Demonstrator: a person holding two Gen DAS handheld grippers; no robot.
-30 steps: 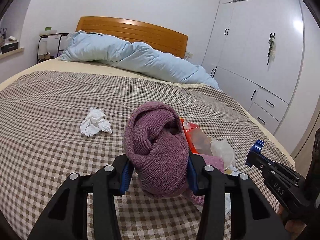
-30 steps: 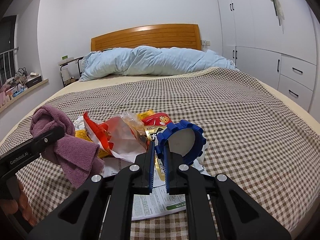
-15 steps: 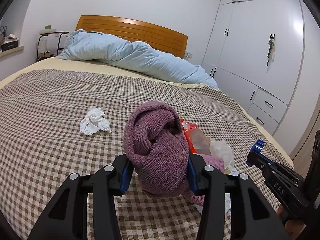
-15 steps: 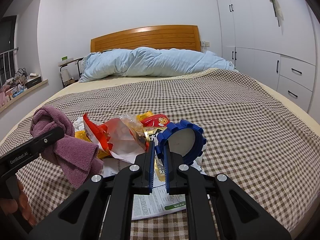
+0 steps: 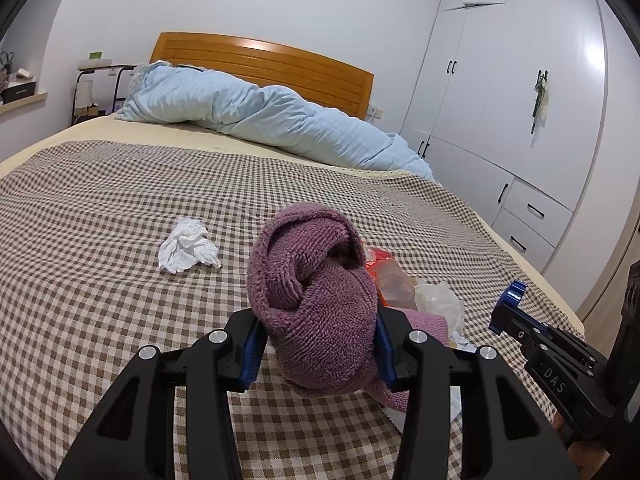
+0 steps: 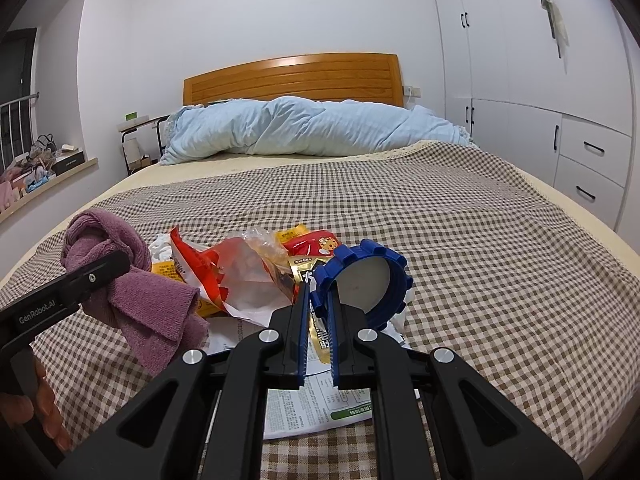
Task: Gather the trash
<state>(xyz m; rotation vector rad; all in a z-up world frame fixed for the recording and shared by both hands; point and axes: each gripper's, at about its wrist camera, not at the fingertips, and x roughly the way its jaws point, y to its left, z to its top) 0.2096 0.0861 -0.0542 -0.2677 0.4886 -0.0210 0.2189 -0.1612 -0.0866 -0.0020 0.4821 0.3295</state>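
Note:
My left gripper [image 5: 316, 344] is shut on a purple towel [image 5: 312, 300] and holds it just above the checked bedspread [image 5: 100, 280]; the towel also shows in the right wrist view [image 6: 132, 284]. My right gripper [image 6: 319, 308] is shut on the rim of a blue toothed ring [image 6: 362, 282] with a pale disc inside. A pile of trash lies between them: red and orange snack wrappers [image 6: 236, 268], a clear plastic bag [image 5: 438, 300] and a printed paper sheet [image 6: 320, 404]. A crumpled white tissue [image 5: 186, 246] lies apart to the left.
A light blue duvet [image 5: 260, 116] is bunched along the wooden headboard [image 5: 260, 60]. White wardrobes with drawers [image 5: 520, 120] stand to the right of the bed. A windowsill with clutter [image 6: 36, 168] and a bedside stand [image 5: 100, 80] lie on the left.
Both views have drifted slightly, so the bed sits a little lower and further in frame. Both grips are unchanged.

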